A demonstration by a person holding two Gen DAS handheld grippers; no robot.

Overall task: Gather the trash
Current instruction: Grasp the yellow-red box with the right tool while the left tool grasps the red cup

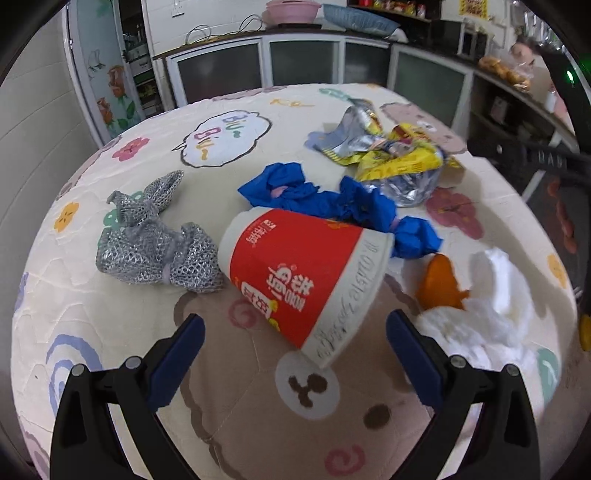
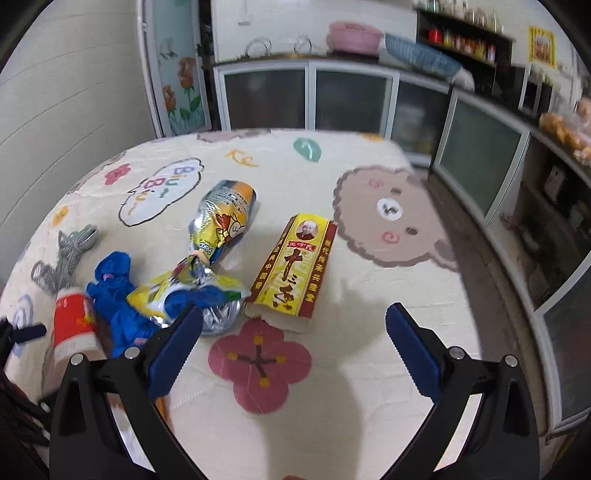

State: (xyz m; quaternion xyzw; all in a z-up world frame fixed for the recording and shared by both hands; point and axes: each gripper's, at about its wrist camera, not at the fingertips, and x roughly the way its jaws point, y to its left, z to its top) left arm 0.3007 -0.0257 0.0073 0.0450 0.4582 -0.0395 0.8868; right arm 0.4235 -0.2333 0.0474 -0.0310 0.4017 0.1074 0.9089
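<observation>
A red and white paper cup (image 1: 299, 277) lies on its side on the cartoon tablecloth (image 1: 229, 417), its rim just ahead of my open, empty left gripper (image 1: 295, 325). Beyond it lie a crumpled blue wrapper (image 1: 332, 203), a silver mesh bag (image 1: 155, 243), yellow and silver snack wrappers (image 1: 391, 155), an orange scrap (image 1: 439, 284) and white tissue (image 1: 487, 317). My right gripper (image 2: 295, 325) is open and empty above the cloth. A yellow and red box (image 2: 291, 269) lies just ahead of it, with the snack wrappers (image 2: 221, 221), blue wrapper (image 2: 118, 295) and cup (image 2: 72, 325) to the left.
Cabinets with glass doors (image 2: 351, 99) and a counter with basins (image 1: 291, 11) stand behind the table. Shelves (image 2: 554, 184) run along the right. The table's right edge (image 2: 491, 288) drops off close to the right gripper.
</observation>
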